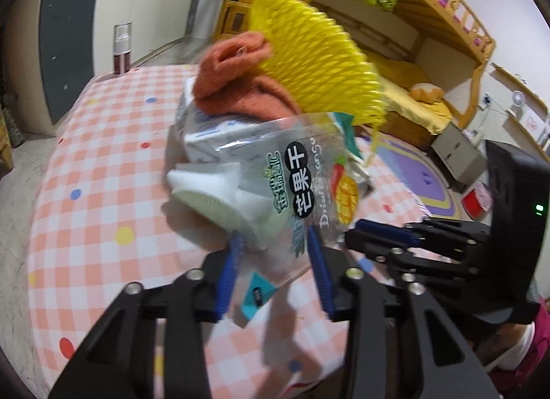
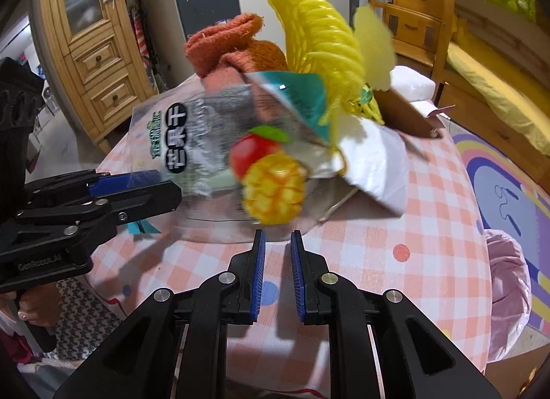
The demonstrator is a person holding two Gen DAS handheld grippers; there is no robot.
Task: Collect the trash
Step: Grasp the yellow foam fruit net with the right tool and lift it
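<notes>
Left claw (image 1: 275, 244): blue pads clamped on the lower edge of a clear dried-mango bag (image 1: 292, 175), which is lifted off the desk (image 1: 103, 158). The side view from the right wrist shows the same claw (image 2: 165, 185) pinched on the bag's left edge (image 2: 206, 158).

Bag contents, taken relative to the bag:
- orange cloth (image 1: 240, 79) bulging out of the top, on the left side;
- yellow foam net (image 1: 316, 55) sticking out of the top, right of the cloth;
- white foam pieces (image 1: 220, 189) inside, low down;
- a white printed packet (image 1: 206, 130) inside, under the cloth.

Frames are motion-blurred, so finer contents are unreadable.

Right claw (image 2: 277, 244): released, pads apart with nothing between them, tips just below the bag's bottom edge. I cannot tell whether they touch it.

Desk: pink-and-white checked cover with coloured dots, below the bag. A bottle (image 1: 122, 51) stands at the desk's far edge, behind the bag. A brown box (image 2: 409, 117) lies on the desk to the bag's right, and a pink liner bag (image 2: 508, 292) sits off the desk further right.
</notes>
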